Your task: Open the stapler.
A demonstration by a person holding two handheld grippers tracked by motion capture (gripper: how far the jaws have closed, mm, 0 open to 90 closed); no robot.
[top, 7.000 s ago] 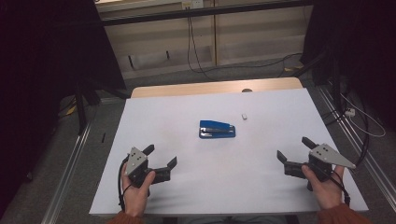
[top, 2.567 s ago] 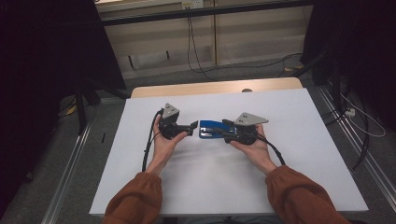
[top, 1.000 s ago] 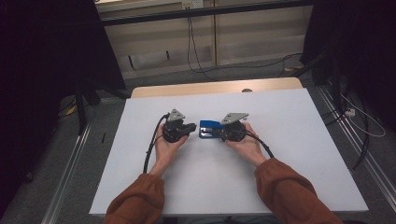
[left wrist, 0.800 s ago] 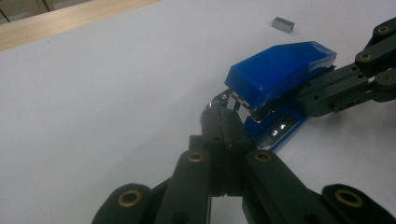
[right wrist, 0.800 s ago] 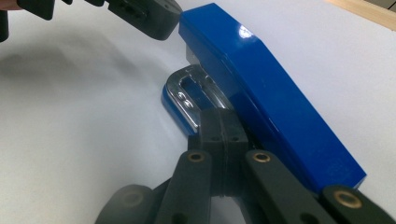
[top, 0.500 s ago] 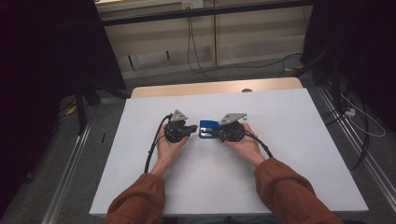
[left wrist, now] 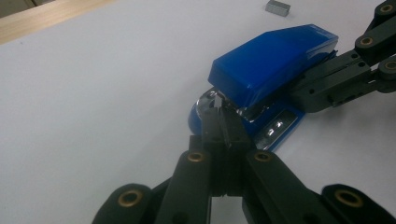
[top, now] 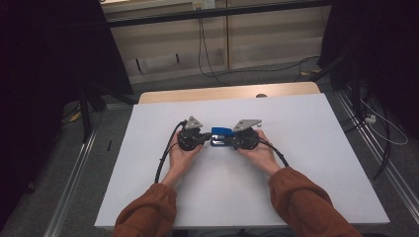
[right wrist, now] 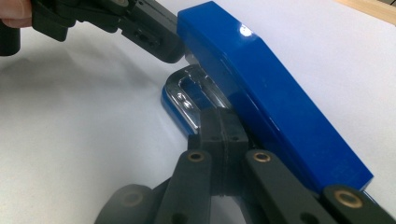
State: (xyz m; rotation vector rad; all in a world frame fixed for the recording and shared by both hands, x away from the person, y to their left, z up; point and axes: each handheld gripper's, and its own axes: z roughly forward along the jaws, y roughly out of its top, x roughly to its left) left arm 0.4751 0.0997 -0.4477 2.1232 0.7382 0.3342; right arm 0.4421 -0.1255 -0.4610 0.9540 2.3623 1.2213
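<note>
- The left gripper [left wrist: 223, 122] rises from the bottom centre of the left gripper view with its jaws pressed flat together and nothing held between them; the tips touch the metal at the front end of the blue stapler [left wrist: 273, 65].
- The right gripper [right wrist: 223, 122] in its own view also has its jaws fully closed, tips wedged against the stapler [right wrist: 275, 98] under the raised blue top.
- In the high view the stapler [top: 221, 133] lies at the middle of the white table [top: 321, 148], between the left gripper [top: 205, 139] and the right gripper [top: 228, 142].
- A small grey block [left wrist: 278, 7] lies at the upper right of the left gripper view, apart from the stapler.
- Orange sleeves [top: 148, 215] enter from the bottom edge.
</note>
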